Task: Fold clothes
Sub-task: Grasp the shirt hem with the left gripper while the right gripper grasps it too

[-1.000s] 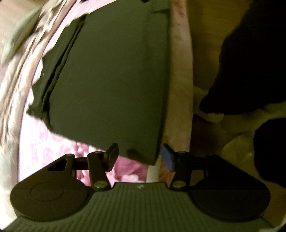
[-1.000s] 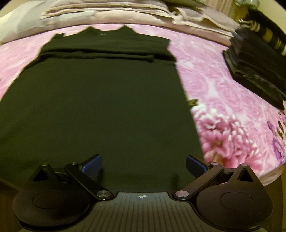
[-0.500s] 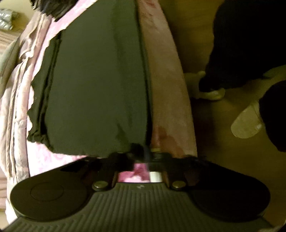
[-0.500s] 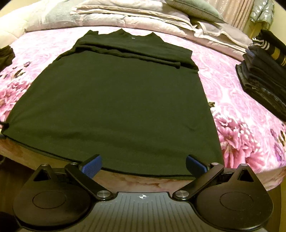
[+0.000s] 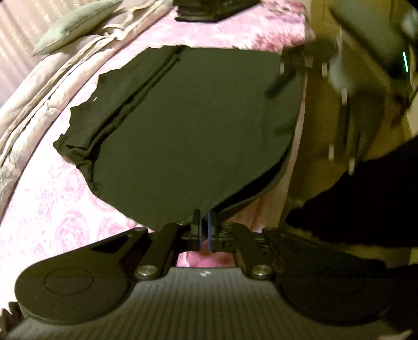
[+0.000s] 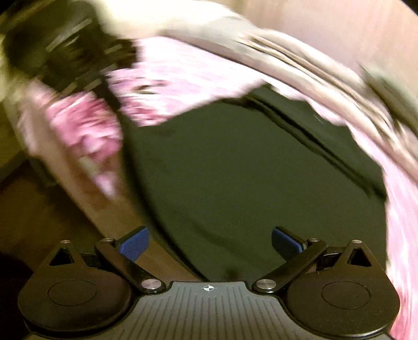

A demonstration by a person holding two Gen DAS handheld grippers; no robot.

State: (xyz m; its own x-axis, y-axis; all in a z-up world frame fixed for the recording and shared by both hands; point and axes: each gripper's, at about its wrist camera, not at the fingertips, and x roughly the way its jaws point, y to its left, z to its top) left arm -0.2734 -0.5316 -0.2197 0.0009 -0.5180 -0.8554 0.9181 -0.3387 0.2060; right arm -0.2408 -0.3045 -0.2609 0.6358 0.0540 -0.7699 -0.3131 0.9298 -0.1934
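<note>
A dark green shirt (image 5: 198,125) lies flat on a pink flowered bedspread (image 5: 57,198), its sleeves folded in near the collar. My left gripper (image 5: 204,225) is shut on the shirt's near hem corner at the bed's edge. My right gripper (image 6: 210,242) is open and empty, its blue pads on either side of the shirt's other hem corner (image 6: 230,261). The right wrist view is blurred by motion. The right gripper also shows blurred in the left wrist view (image 5: 292,68), over the far hem corner.
A stack of dark folded clothes (image 5: 209,10) sits on the far part of the bed. A grey pillow (image 5: 75,23) and bedding lie along the head. The wooden floor (image 6: 44,209) is beside the bed. The person's dark clothing (image 5: 365,204) is at right.
My left gripper closed on the shirt's hem corner and lifted it slightly. My right gripper swung to the opposite hem corner, still open; its view turned sharply.
</note>
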